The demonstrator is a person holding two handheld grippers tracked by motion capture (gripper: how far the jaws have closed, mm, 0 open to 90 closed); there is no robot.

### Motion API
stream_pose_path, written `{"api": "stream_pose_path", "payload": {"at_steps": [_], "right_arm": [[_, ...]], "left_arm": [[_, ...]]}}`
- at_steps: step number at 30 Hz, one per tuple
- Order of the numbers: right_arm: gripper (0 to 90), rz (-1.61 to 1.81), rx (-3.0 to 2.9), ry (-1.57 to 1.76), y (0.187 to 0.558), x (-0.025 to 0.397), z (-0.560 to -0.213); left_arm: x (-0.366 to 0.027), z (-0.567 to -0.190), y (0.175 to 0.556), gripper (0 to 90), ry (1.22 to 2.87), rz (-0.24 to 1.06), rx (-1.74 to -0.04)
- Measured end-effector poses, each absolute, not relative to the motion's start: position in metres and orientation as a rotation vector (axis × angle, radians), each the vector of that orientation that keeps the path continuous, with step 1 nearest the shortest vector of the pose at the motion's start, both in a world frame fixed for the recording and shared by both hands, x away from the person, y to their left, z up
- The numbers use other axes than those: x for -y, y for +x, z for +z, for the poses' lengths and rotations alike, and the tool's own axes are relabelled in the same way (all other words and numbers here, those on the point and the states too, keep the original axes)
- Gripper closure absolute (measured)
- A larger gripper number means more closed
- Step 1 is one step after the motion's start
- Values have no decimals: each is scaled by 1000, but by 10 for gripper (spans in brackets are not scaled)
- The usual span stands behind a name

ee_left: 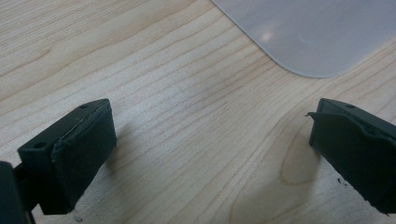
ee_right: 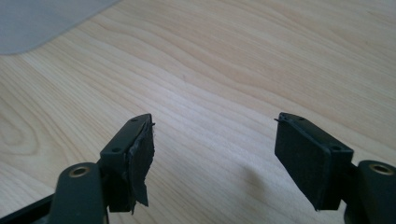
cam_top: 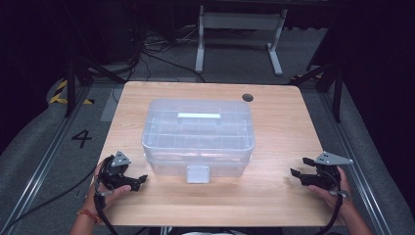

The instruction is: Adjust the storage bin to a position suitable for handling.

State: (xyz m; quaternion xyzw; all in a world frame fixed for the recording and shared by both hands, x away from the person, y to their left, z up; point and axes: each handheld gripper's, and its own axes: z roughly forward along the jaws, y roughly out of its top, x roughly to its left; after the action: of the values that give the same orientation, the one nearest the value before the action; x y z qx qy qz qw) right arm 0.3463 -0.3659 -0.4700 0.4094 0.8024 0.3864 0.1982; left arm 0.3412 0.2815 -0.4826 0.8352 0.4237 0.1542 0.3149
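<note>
One box point(ee_left: 317, 32) corner, rest cropped.

A lab or recording studio, not a home. Pale wood-grain tabletop point(cam_top: 274, 147) set on a grey carpeted floor point(cam_top: 34, 147), hemmed in by metal floor rails point(cam_top: 46, 147) on both sides. Black cables point(cam_top: 151, 49) trailing loose behind, black tripod legs point(cam_top: 78, 78) with yellow-and-black hazard tape point(cam_top: 58, 93) at the left, a black numeral 4 point(cam_top: 81, 138) marked on the floor. White metal legs of a second desk point(cam_top: 240, 34) beyond, against dark, curtained surroundings. Clear lidded plastic storage box point(cam_top: 198, 134) centred like a test piece.
</note>
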Motion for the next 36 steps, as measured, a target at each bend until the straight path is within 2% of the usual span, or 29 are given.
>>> {"api": "stream_pose_path", "payload": {"at_steps": [13, 23, 36], "right_arm": [[304, 1168, -2249, 1023, 349, 345, -434], [325, 1225, -2210, 891, 360, 323, -381], [324, 1253, -2204, 777, 372, 296, -342]], "left_arm": [[-281, -483, 341, 13, 2194, 408, -1123], [-281, -483, 340, 22, 2189, 415, -1124], [-281, -483, 340, 23, 2190, 416, -1128]]}}
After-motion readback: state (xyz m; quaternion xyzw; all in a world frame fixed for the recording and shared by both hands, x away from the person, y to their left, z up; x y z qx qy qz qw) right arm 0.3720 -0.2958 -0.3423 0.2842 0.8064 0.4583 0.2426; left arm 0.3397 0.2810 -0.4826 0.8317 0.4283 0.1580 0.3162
